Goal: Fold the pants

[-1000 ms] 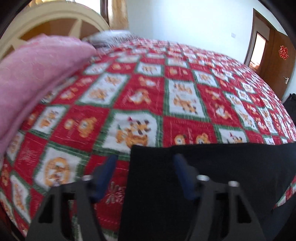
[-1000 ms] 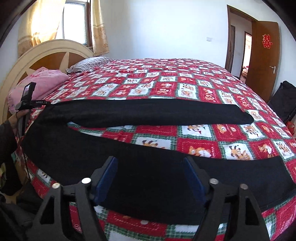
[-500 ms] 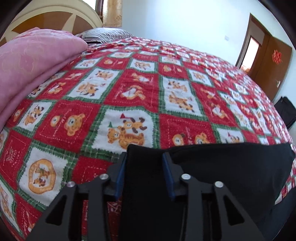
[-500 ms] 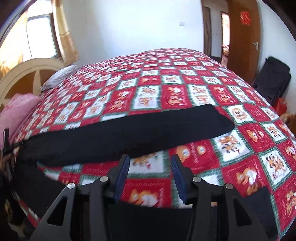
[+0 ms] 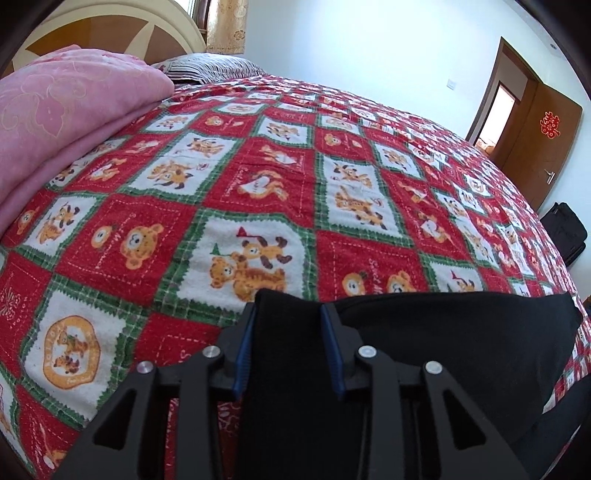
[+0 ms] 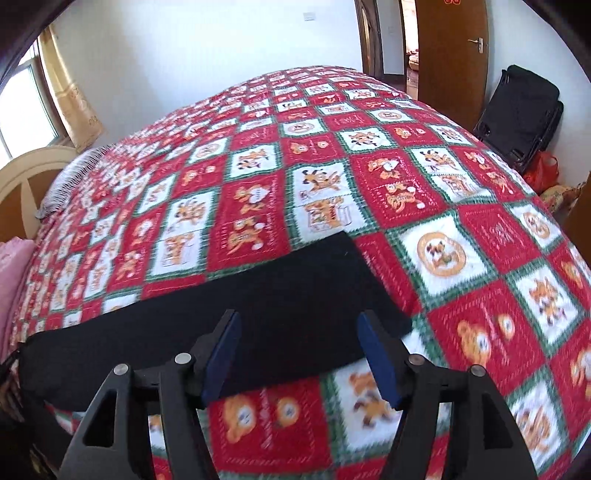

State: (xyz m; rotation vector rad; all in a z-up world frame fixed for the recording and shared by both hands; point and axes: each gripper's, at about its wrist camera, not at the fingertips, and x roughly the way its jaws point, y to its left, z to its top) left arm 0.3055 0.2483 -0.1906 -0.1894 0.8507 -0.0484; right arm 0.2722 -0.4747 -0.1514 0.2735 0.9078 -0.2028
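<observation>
My left gripper [image 5: 290, 314] has its jaws pinching a bunched corner of the black pants [image 5: 443, 332]. My right gripper [image 6: 297, 332] has just been opening; its jaws stand spread above the pant leg's end, gripping nothing. The pants lie across the red patchwork bedspread [image 5: 258, 173], near a pink blanket [image 5: 66, 110].

A bed [image 5: 258, 192] covered by a red, white and green patchwork quilt [image 6: 443, 258] printed with cartoon animals. Black pants [image 6: 288, 295] lie flat across its near side. A folded pink blanket [image 5: 66, 122] and a striped pillow [image 5: 210, 68] rest by the headboard [image 5: 110, 33].
</observation>
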